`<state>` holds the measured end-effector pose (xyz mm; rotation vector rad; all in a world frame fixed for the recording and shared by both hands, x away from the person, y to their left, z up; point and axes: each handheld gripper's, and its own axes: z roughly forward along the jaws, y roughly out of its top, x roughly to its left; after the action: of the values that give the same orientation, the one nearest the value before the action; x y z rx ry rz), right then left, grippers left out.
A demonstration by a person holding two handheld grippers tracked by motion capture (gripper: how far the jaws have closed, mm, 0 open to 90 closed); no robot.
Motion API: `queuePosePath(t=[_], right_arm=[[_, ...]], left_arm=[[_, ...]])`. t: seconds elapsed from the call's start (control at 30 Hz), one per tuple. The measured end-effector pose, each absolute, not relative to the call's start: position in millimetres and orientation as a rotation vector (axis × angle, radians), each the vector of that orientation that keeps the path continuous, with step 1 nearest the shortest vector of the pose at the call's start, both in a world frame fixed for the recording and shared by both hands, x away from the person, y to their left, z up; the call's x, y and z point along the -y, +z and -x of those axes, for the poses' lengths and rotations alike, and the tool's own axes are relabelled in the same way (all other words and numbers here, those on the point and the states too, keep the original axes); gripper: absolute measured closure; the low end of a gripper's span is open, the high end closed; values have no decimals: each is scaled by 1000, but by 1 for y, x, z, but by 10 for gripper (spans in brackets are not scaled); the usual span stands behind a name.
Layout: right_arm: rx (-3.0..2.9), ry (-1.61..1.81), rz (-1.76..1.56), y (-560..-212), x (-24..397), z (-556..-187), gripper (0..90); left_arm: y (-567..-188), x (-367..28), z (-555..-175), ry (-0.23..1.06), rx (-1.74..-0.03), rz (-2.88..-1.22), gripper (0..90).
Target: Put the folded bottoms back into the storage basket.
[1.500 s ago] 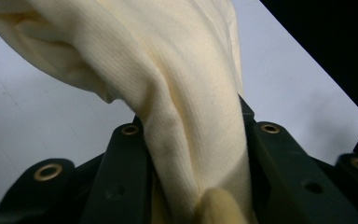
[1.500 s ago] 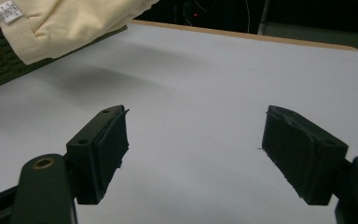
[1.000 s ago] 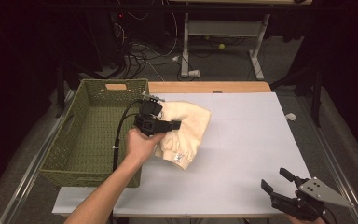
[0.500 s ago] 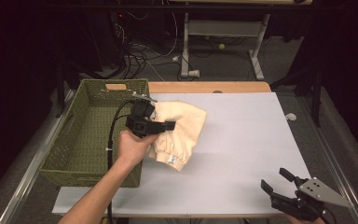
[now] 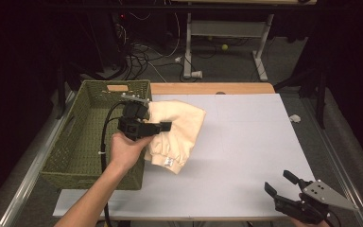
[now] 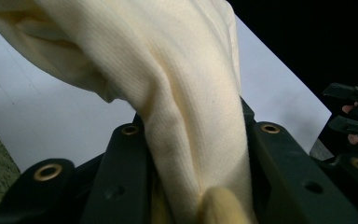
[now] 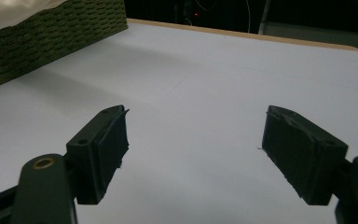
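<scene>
So what we've got here is one cloth (image 5: 177, 132), a cream-yellow knit thing, soft and kind of rumpled. Up close in the left gripper view the cloth (image 6: 182, 93) shows a fine ribbed weave, and it bunches into a thick fold right where it runs down between the jaws. From the high view we can see a ribbed cuff or hem along its lower edge with a little white tag on it. It looks like a garment, but we can't tell which kind.

The cloth sits on the left part of the white table (image 5: 246, 156), just beside the green basket (image 5: 94, 137), with one end pulled up toward the basket's right wall. That end is clamped in the left gripper (image 5: 144, 124), whose jaws are pinched tight on the fabric. The rest of it drapes down and lies on the table.

The right gripper (image 5: 280, 184) hangs over the table's near right corner, well apart from the cloth, jaws spread wide with nothing between them. In its own view the right gripper (image 7: 193, 149) has just bare table under it.

Count: one cloth, one basket, one table, two grippers.
</scene>
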<state>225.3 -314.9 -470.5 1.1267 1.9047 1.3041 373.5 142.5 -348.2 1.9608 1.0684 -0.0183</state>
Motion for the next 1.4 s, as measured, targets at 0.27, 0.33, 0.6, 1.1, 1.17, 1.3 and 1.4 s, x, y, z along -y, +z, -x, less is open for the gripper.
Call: queuePosePath(t=[0.27, 0.33, 0.6, 1.1, 1.17, 1.3, 1.4], right_arm=[[-1903, 1303, -1129, -471, 314, -225, 231], [-1905, 1303, -1130, -471, 314, -225, 231], [-1905, 1302, -1131, -471, 314, -225, 231], [-1905, 1302, -1131, -471, 314, -225, 231], [-1905, 1302, -1132, -471, 314, -225, 231], [-1904, 1302, -1131, -471, 314, -225, 231], [-1904, 1302, -1131, -471, 314, -225, 230]], left_arm=[[-344, -154, -369, -4, -1062, -1943, 671], [-343, -157, -368, -7, -1063, -1934, 671], [-338, -169, -366, -6, -1070, -1906, 671], [-326, -186, -358, 8, -1072, -1861, 671], [-324, -190, -357, 15, -1076, -1853, 671], [-323, -197, -355, 27, -1085, -1844, 671], [-323, -203, -354, 35, -1096, -1835, 671]])
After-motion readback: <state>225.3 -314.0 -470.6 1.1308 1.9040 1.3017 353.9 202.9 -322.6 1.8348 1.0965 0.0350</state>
